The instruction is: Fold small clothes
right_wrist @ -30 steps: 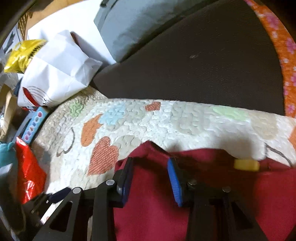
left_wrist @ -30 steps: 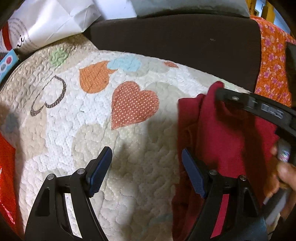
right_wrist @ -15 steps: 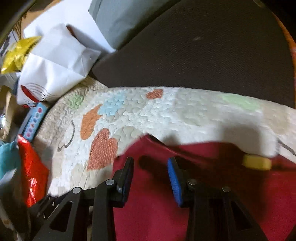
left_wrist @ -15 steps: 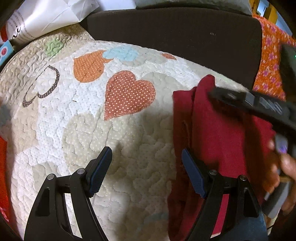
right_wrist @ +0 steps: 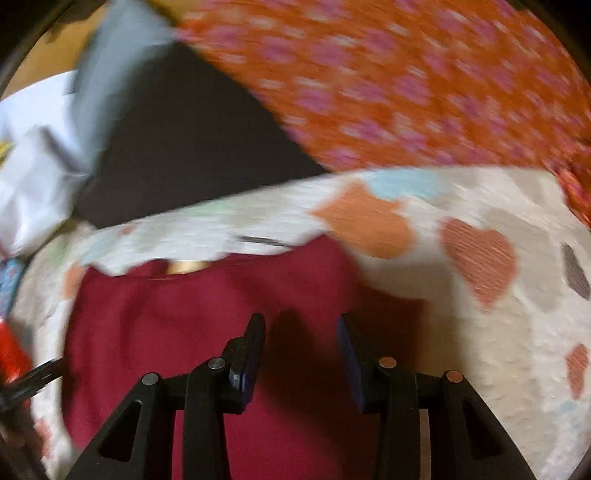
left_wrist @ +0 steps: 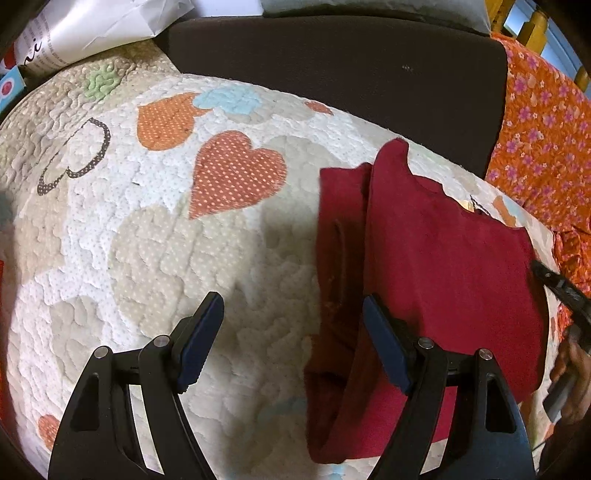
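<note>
A dark red garment [left_wrist: 443,266] lies on the heart-patterned quilt [left_wrist: 155,229], its left part folded over so a narrow strip of the lower layer shows beside the fold. My left gripper [left_wrist: 291,332] is open and empty, low over the quilt at the garment's left edge; its right finger [left_wrist: 384,347] is over the cloth. My right gripper [right_wrist: 301,350] is open and empty above the red garment [right_wrist: 177,332]; this view is blurred. Part of the right gripper shows at the far right of the left wrist view [left_wrist: 561,291].
A dark brown cushion [left_wrist: 332,74] lies behind the quilt. An orange flowered cloth [left_wrist: 543,133] lies at the right. A white paper bag [left_wrist: 92,29] sits at the back left. A red packet [right_wrist: 11,350] shows at the left edge.
My right gripper has left the garment's far corner and swung to the right, and its view is now blurred. The folded flap lies flat. My left gripper has barely moved.
</note>
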`<state>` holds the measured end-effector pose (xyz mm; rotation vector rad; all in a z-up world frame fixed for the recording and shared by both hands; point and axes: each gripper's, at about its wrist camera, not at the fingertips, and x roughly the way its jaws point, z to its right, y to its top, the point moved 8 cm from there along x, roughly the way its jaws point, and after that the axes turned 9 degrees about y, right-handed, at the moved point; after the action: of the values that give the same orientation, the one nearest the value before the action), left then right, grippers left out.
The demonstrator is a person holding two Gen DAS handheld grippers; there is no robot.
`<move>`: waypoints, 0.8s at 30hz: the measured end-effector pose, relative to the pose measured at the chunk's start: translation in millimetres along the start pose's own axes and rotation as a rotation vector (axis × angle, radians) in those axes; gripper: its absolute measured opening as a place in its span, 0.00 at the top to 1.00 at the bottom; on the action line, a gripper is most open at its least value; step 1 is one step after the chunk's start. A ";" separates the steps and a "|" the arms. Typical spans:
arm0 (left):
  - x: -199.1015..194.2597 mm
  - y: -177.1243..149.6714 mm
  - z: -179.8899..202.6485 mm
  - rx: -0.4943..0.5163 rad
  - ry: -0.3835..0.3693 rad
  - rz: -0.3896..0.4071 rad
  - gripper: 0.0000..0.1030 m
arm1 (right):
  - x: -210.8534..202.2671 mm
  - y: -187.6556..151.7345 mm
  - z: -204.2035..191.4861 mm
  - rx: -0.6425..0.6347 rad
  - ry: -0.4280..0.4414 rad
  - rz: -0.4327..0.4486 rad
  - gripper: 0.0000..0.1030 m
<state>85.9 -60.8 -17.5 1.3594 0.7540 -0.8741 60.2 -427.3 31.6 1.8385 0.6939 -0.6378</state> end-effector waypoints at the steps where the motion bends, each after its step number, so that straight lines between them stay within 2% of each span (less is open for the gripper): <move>1: -0.4 -0.7 1.9 0.000 -0.001 0.000 0.24 | 9.3 -3.1 6.6 0.034 0.020 -0.028 0.63; 2: -0.5 -1.6 4.9 0.004 -0.001 0.000 0.24 | 14.4 -3.4 9.1 0.067 0.056 -0.027 0.63; 5: -5.2 -1.5 9.4 0.008 -0.003 0.010 0.24 | 6.7 1.4 -1.4 0.052 0.033 -0.028 0.62; 8: -12.0 -0.1 10.7 -0.007 -0.030 0.020 0.24 | -2.6 2.3 -37.3 0.005 0.109 -0.027 0.62; 11: -16.9 -3.0 10.8 -0.023 -0.053 0.015 0.24 | -0.7 -3.2 -85.8 -0.075 0.177 -0.052 0.61; 18: -27.4 -24.1 11.7 -0.054 -0.064 -0.013 0.24 | 30.7 -21.1 -210.9 -0.198 0.414 -0.160 0.61; 22: -28.2 -37.3 11.0 -0.072 -0.077 -0.033 0.24 | 52.8 -35.8 -265.3 -0.259 0.486 -0.219 0.61; 24: -18.5 -42.5 13.1 -0.052 -0.057 -0.054 0.24 | 66.6 -40.2 -284.5 -0.268 0.504 -0.249 0.61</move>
<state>39.4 -72.4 -21.4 1.2685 0.7678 -0.9263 109.0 -137.3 54.8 1.6810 1.2909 -0.2128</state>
